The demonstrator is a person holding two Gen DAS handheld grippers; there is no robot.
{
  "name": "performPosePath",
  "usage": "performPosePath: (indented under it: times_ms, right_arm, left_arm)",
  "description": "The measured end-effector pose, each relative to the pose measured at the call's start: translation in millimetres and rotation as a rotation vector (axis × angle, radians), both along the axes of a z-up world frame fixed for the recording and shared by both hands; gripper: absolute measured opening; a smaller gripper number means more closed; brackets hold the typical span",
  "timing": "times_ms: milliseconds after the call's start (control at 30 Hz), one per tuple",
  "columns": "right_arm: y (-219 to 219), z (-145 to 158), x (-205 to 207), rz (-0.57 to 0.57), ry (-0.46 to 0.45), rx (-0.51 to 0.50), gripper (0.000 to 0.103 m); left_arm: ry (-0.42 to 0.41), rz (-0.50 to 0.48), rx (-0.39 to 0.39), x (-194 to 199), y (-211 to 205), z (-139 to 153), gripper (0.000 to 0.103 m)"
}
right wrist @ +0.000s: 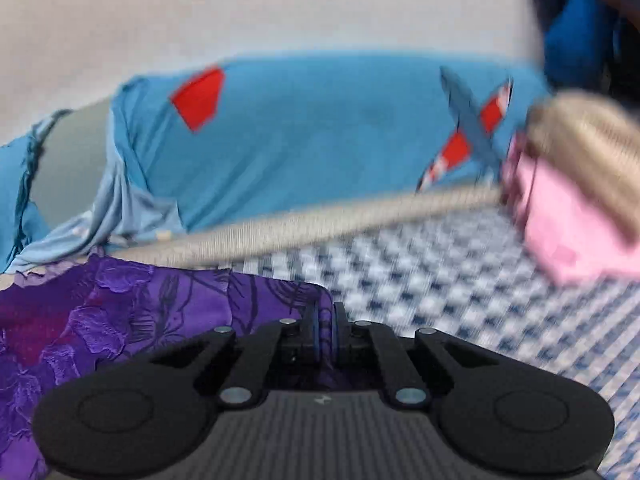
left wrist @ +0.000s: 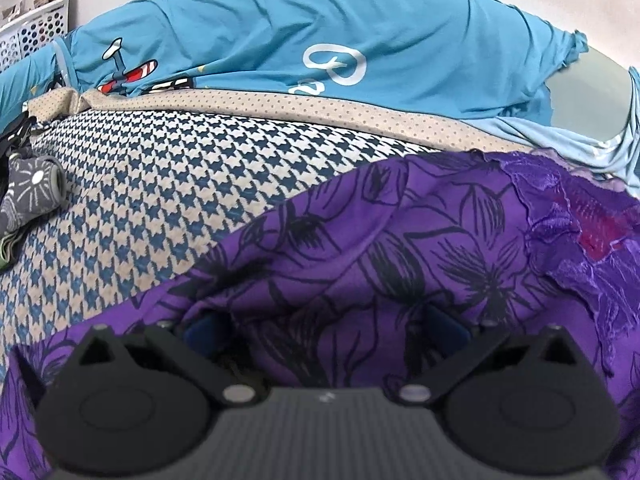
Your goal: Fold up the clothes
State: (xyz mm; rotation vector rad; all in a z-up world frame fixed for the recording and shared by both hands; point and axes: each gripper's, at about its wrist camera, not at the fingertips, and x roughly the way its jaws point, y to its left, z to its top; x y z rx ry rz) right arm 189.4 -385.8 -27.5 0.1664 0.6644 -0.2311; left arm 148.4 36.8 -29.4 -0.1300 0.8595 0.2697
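purple garment (left wrist: 400,240) pinched in right tongs (right wrist: 325,316) (left tongs (left wrist: 324,330) spread over it).

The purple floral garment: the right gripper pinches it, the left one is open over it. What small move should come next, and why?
Probably close the left gripper on the purple floral garment. Its jaws stand wide apart with cloth bunched between them, while the right gripper is already shut on an edge. A fold seems to need both holds.

Bare houndstooth-patterned blue-and-cream cloth (left wrist: 160,200) leaves passing room btwn draped purple floral-print garment (left wrist: 380,260) & rumpled blue cartoon-print garment (left wrist: 300,40); rolled grey sock (left wrist: 34,192) blocks left edge.
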Motion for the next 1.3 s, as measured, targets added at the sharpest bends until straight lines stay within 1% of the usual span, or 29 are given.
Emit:
performPosePath:
  times_ms: [67,133,167,200,300,400,500,600,733,867,1000,1100,1167,1300]
  right_arm:
    - [-5,-1,1,-0.028,0.006,0.014,0.007]
    - [-9,5,-3,-0.041,-0.025,0.049,0.009]
    - [-11,10,-6,-0.043,-0.045,0.072,0.015]
    - [-12,14,-9,-0.047,-0.062,0.081,0.019]
    - [-14,25,-18,-0.052,-0.095,0.09,0.019]
    - [-22,36,-33,-0.049,-0.119,0.144,0.019]
    - [-28,46,-48,-0.064,-0.122,0.132,0.019]
    - [-37,50,-65,-0.077,-0.103,0.12,0.02]
    - [-51,47,-88,-0.114,-0.065,0.141,0.021]
    - [-59,43,-110,-0.131,-0.013,0.148,0.027]
    - [-65,43,-133,-0.15,0.022,0.135,0.029]
    - [-64,39,-146,-0.127,0.055,0.146,0.029]
    - [-60,38,-149,-0.101,0.071,0.13,0.029]
    - [-54,39,-154,-0.084,0.076,0.136,0.029]
  left_arm:
    - [0.004,-0.003,0.006,-1,-1,0,0.103]
    - [0.007,-0.004,0.008,-3,-1,0,0.103]
    - [0.006,-0.005,0.006,-4,0,1,0.103]
    - [0.002,-0.007,0.002,-6,0,2,0.103]
    - [-0.01,-0.02,-0.003,-12,-1,6,0.103]
    - [-0.022,-0.031,0.003,-18,-4,10,0.103]
    - [-0.035,-0.039,0.004,-24,-4,14,0.103]
    - [-0.047,-0.047,0.005,-30,-4,18,0.103]
    - [-0.062,-0.055,0.005,-38,-4,23,0.103]
    - [-0.067,-0.053,-0.004,-40,-3,25,0.103]
    - [-0.073,-0.061,-0.006,-43,-4,27,0.103]
    - [-0.075,-0.065,-0.006,-45,-5,28,0.103]
    - [-0.076,-0.065,-0.008,-46,-5,29,0.103]
    - [-0.079,-0.069,-0.005,-48,-7,29,0.103]
